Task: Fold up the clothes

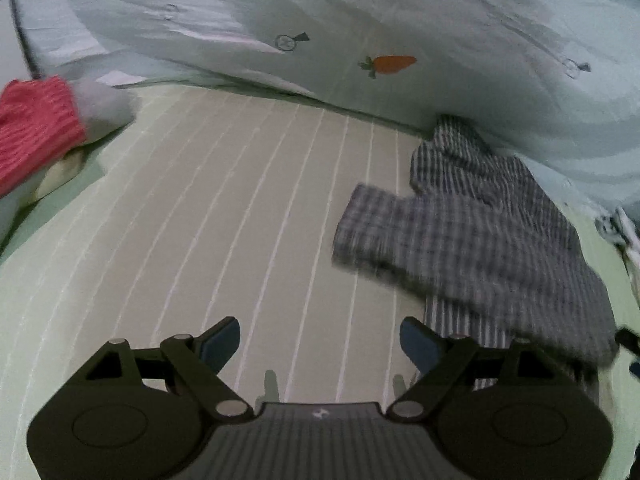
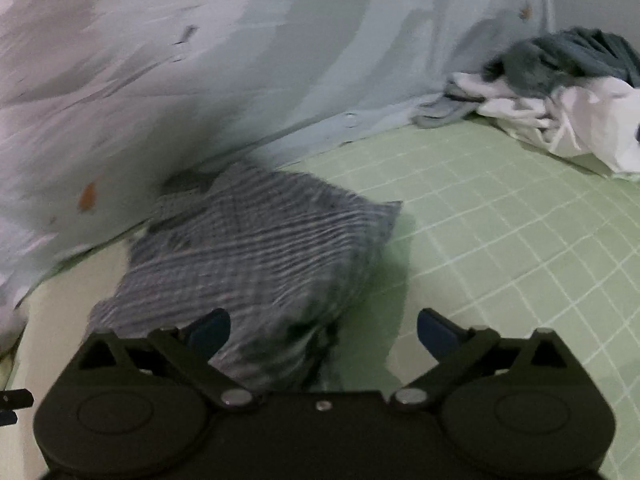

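the left gripper (image 1: 320, 344), a black two-finger claw with blue pads (image 1: 222, 342), stands wide apart and holds nothing; between its fingers lies only bare pale green bedsheet with thin white stripes (image 1: 224, 208). a small pale logo mark sits on the ribbed grey body of this claw, too small to read. just beside its right finger, touching or nearly so, lies the edge of the crumpled blue-grey and white checked garment (image 1: 480, 232), which spreads up and right to the foot of a pale blue quilt printed with small orange carrots (image 1: 392, 64) and little round motifs; no writing is legible on it. left of the claw the sheet runs open as far as a red ribbed knit piece with a grey end (image 1: 36, 128) at the left edge. the right gripper (image 2: 324, 330), the same black claw with blue pads (image 2: 210, 330), is also spread wide and grips nothing; its left finger hangs over the near edge of the checked garment (image 2: 256, 248), whether touching i cannot tell, and its right finger is over bare sheet. in this view the garment lies bunched against the quilt (image 2: 200, 80), one corner pointing right. to the right the green sheet (image 2: 500, 240), here showing a white grid, lies open up to a heap of white and dark grey-blue clothes (image 2: 560, 92) at the far right, well apart from the garment. both views are blurred.
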### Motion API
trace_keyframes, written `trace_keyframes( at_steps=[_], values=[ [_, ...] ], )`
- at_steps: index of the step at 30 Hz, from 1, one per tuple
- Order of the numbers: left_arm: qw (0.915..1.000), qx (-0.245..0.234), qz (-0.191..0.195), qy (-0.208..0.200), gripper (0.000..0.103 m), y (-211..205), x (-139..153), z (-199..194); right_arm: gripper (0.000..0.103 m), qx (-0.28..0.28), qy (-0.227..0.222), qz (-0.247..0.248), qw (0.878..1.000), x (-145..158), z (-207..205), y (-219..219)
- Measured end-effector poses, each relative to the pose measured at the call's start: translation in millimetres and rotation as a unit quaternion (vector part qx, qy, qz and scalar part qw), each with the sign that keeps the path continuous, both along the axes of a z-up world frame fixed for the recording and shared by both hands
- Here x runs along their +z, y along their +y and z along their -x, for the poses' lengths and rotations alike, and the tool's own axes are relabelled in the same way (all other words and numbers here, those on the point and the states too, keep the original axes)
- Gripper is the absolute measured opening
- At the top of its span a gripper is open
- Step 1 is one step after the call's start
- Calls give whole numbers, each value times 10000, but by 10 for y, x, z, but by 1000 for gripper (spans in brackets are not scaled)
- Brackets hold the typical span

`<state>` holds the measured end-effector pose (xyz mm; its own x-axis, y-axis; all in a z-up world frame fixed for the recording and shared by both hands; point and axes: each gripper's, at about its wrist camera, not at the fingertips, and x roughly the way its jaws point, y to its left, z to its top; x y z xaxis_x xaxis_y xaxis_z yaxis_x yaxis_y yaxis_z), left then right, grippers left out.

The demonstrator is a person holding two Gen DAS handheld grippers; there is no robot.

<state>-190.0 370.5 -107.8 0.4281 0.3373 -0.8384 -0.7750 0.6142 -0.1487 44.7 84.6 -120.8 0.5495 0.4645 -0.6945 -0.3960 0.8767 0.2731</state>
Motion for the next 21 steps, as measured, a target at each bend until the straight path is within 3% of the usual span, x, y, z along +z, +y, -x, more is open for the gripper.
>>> trace_keyframes(
  at_steps=[4, 8, 15, 18, 19, 20, 21],
  values=[
    [9996, -247, -80, 101, 88, 232, -83, -405, 102, -351, 93, 219, 9991, -64, -177, -65],
    [9994, -285, 95, 193, 88, 442, -325, -710, 102, -623, 173, 479, 9968, -164, -346, -144],
    [9982, -462, 223, 299, 87, 544, -576, -1029, 102, -963, 466, 425, 9934, -325, -517, -279],
    [9983, -481, 176, 272, 73, 503, -620, -1072, 102, -928, 515, 485, 9932, -374, -505, -306],
    [9982, -510, 125, 276, 54, 484, -619, -1093, 102, -932, 519, 494, 9931, -379, -502, -315],
    [9980, -562, 56, 287, 44, 463, -606, -1117, 102, -936, 522, 504, 9930, -384, -499, -324],
    [9977, -614, -13, 298, 27, 443, -593, -1141, 102, -940, 525, 512, 9929, -389, -496, -332]
  ],
)
